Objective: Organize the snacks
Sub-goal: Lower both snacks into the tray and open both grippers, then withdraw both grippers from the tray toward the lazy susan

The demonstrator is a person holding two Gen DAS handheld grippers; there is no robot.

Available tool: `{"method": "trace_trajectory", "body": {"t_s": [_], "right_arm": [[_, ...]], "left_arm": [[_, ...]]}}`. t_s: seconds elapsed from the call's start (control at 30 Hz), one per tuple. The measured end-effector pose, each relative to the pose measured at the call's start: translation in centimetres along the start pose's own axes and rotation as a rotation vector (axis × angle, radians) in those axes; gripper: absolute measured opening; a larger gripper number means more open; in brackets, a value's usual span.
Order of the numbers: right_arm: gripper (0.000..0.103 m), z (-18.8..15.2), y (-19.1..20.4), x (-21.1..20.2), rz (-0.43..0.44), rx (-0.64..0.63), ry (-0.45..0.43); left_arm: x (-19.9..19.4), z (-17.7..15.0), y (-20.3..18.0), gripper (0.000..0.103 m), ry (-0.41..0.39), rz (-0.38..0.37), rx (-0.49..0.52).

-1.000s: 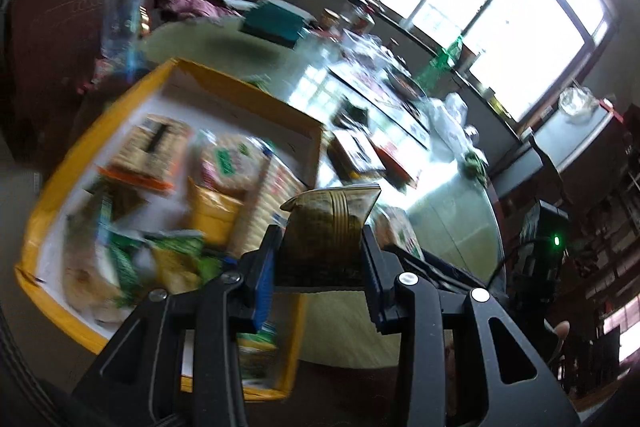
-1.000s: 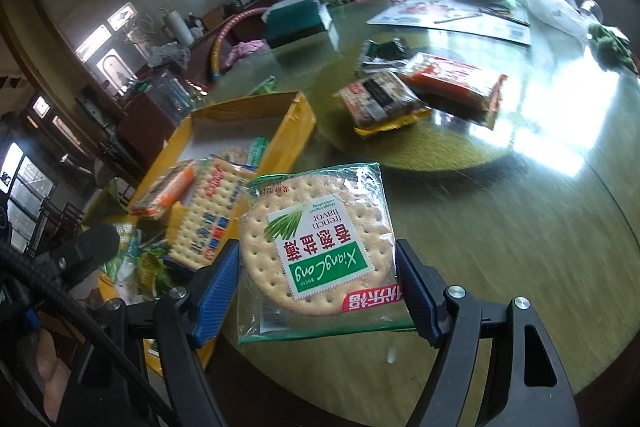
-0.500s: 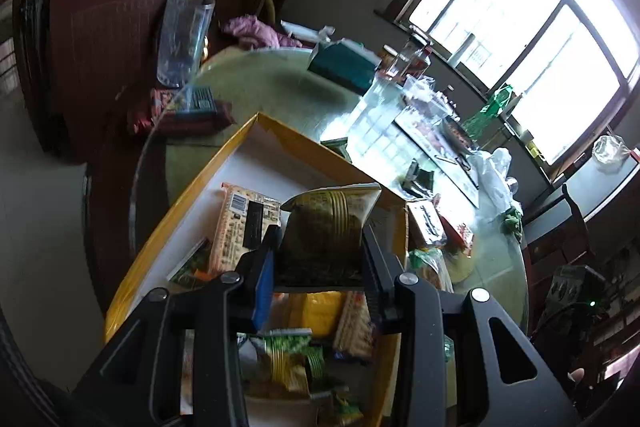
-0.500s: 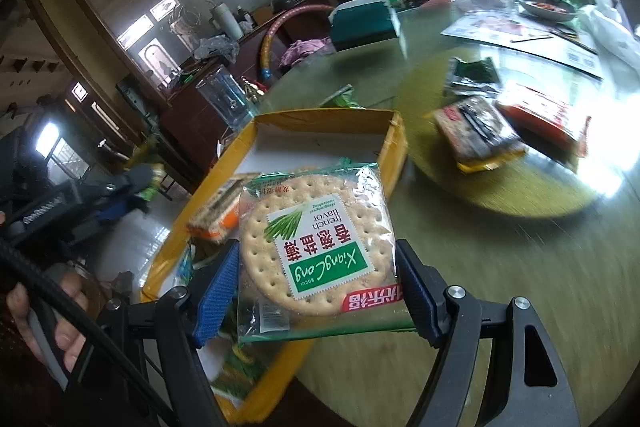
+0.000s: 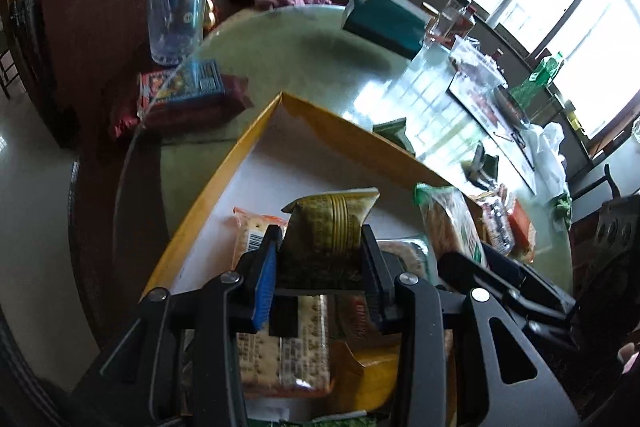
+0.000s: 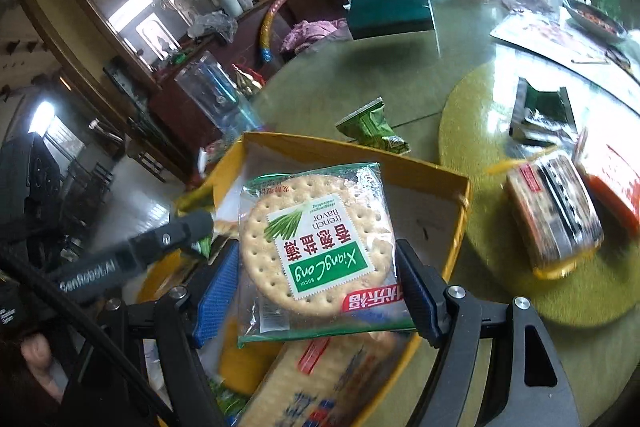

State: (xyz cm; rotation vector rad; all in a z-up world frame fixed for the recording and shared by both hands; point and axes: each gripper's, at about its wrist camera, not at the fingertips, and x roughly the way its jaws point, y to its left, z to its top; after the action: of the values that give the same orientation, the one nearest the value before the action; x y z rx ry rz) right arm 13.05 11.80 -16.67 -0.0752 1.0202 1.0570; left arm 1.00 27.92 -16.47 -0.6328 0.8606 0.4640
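Observation:
My left gripper (image 5: 320, 259) is shut on a small olive-gold snack pouch (image 5: 330, 223), held above the yellow box (image 5: 224, 183) that contains several snack packs. My right gripper (image 6: 316, 283) is shut on a clear pack of round crackers (image 6: 316, 247) with a green label, hanging over the same yellow box (image 6: 456, 227). In the left wrist view the right gripper's arm (image 5: 508, 287) and its cracker pack (image 5: 448, 223) show at the right of the box. In the right wrist view the left gripper's arm (image 6: 132, 259) reaches in from the left.
On the round glass table, a green snack bag (image 6: 372, 127) lies just beyond the box. A dark cracker pack (image 6: 556, 215), a red pack (image 6: 616, 187) and a dark green pouch (image 6: 540, 107) lie on the turntable (image 6: 472, 131). A teal box (image 5: 384, 23) stands farther back.
Both grippers have travelled sideways from the table edge to above the yellow box, each keeping its pack. The left gripper has also dropped a little toward the box.

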Motion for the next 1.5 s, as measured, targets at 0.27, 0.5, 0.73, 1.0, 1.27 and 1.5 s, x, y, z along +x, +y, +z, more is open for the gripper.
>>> {"method": "trace_trajectory", "body": {"t_s": [0.27,0.5,0.73,1.0,1.27,1.5], "right_arm": [[0.077,0.1,-0.3,1.6,-0.048,-0.016,0.026],[0.080,0.0,-0.7,0.9,-0.030,0.011,0.002],[0.081,-1.0,-0.8,-2.9,0.007,0.020,-0.057],[0.081,-5.8,-3.1,-7.2,0.063,0.083,-0.111],[0.081,-11.0,-9.2,-11.5,-0.080,0.217,-0.117],[0.081,-13.9,-14.5,-13.8,-0.234,0.344,-0.089]], "left_arm": [[0.6,-0.2,0.3,0.043,0.021,0.012,0.000],[-2.0,-0.6,0.2,0.081,-0.098,0.029,-0.001],[-5.3,-2.3,-1.7,0.082,-0.194,0.050,0.024],[-8.5,-7.6,-6.8,0.083,-0.273,0.049,0.113],[-8.9,-11.9,-12.7,0.083,-0.255,-0.041,0.196],[-7.3,-14.1,-16.4,0.084,-0.167,-0.080,0.261]]}}
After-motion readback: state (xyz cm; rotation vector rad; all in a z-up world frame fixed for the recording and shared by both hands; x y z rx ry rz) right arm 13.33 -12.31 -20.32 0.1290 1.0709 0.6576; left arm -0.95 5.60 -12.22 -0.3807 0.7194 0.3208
